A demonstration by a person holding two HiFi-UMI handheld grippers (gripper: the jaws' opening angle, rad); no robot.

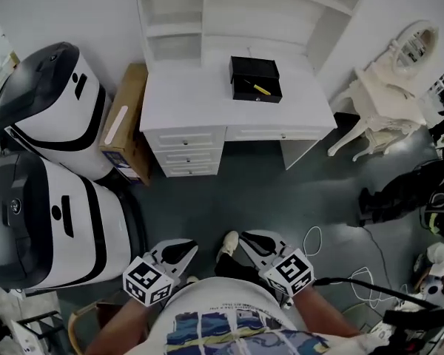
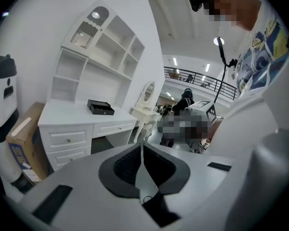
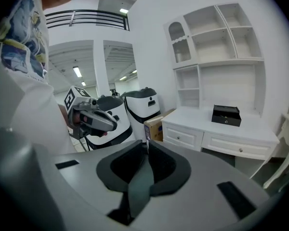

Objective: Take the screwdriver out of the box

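Note:
A black box (image 1: 255,78) stands open on the white desk (image 1: 192,102) far ahead, with a yellow-handled screwdriver (image 1: 262,89) lying in it. The box also shows small in the left gripper view (image 2: 100,107) and the right gripper view (image 3: 226,115). Both grippers are held close to the person's body, well short of the desk. My left gripper (image 1: 183,251) (image 2: 142,146) has its jaws together with nothing between them. My right gripper (image 1: 248,241) (image 3: 148,146) shows a thin slit between its tips and holds nothing.
Two large white-and-black machines (image 1: 52,109) (image 1: 44,220) stand at the left, with a cardboard box (image 1: 126,120) leaning against the desk's side. A white ornate chair (image 1: 385,102) sits right of the desk. Cables (image 1: 355,272) lie on the grey floor at the right.

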